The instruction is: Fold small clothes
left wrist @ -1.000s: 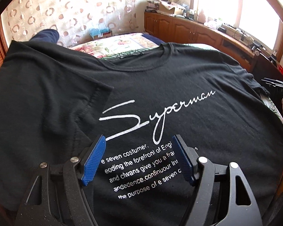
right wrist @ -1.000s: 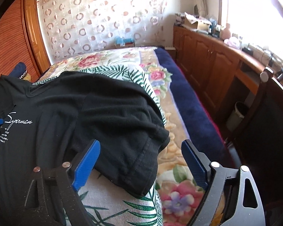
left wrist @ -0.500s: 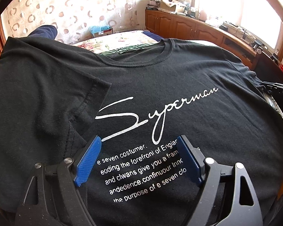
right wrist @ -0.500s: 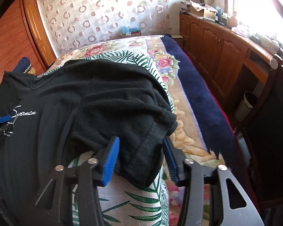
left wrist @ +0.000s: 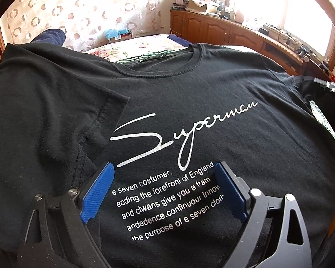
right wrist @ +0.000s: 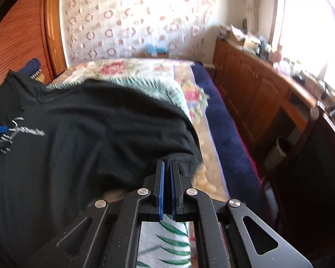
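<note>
A black T-shirt [left wrist: 212, 84] with white "Superman" print lies spread face up on the bed. Its left sleeve [left wrist: 55, 111] is folded in over the chest. My left gripper [left wrist: 164, 167] hovers over the printed text, its jaws opening wide with nothing pinched between the blue pads. In the right wrist view the T-shirt [right wrist: 89, 134] drapes toward the bed's side. My right gripper [right wrist: 167, 163] is shut on the hem of the right sleeve [right wrist: 185, 156], and the black cloth bunches at its tips.
The bed has a floral and leaf-print cover [right wrist: 127, 69] with a navy blanket [right wrist: 223, 134] along its right side. Wooden cabinets [right wrist: 256, 93] with clutter on top, a bin [right wrist: 277, 151] and a dark chair [right wrist: 312, 116] stand to the right.
My right gripper closed from wide open onto the sleeve hem and rose a little with it. My left gripper's jaws spread wider while it stayed over the print.
</note>
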